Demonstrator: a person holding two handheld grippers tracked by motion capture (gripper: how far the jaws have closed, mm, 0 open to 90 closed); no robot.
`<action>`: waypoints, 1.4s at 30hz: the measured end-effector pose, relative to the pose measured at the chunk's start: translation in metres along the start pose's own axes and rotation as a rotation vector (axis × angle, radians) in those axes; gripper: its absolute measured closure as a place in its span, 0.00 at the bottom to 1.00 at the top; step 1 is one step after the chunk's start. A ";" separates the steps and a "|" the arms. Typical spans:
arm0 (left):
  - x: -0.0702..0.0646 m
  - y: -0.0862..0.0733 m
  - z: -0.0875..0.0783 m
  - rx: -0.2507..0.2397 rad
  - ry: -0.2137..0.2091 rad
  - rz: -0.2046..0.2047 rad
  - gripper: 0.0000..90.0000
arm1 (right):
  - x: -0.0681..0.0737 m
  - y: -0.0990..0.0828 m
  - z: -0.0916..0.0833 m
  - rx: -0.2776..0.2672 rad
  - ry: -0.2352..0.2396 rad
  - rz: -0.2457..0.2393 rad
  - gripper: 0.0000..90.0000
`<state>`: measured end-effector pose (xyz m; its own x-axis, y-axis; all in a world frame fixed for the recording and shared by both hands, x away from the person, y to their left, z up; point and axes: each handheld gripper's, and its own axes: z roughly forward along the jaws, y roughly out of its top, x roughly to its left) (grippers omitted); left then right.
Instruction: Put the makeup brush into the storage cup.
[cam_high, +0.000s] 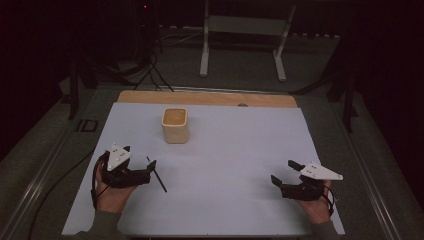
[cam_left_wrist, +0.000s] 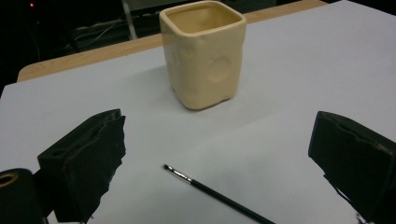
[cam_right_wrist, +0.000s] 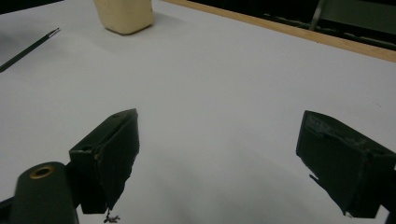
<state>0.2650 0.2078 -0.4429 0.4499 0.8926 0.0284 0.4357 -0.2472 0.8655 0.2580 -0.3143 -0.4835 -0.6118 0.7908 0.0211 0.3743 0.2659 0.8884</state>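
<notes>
Where white sheet (cam_high: 225, 165) covers worktop, cream square cup (cam_high: 175, 125) noted upright, far-left of centre. Thin black paintbrush (cam_high: 157, 174) lying flat just beside left claw (cam_high: 139, 161), untouched. Left claw and right claw (cam_high: 283, 171) both held wide open, nothing gripped.

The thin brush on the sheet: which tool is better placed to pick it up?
Left. The brush lies between the open left tool's jaws, while the right tool sits far across the sheet.
</notes>
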 end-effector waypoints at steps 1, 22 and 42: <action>-0.001 0.001 0.001 0.001 0.001 0.001 0.05 | 0.000 0.000 0.000 0.000 0.000 -0.001 0.15; -0.008 0.008 0.015 0.046 0.035 0.019 0.05 | 0.000 0.000 0.000 0.005 0.005 0.000 0.15; -0.005 0.012 0.027 0.178 0.070 -0.009 0.05 | 0.000 0.000 0.000 0.005 0.006 0.001 0.15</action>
<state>0.2886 0.1904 -0.4462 0.3928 0.9176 0.0612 0.5736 -0.2964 0.7636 0.2578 -0.3138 -0.4838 -0.6158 0.7875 0.0249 0.3784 0.2680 0.8860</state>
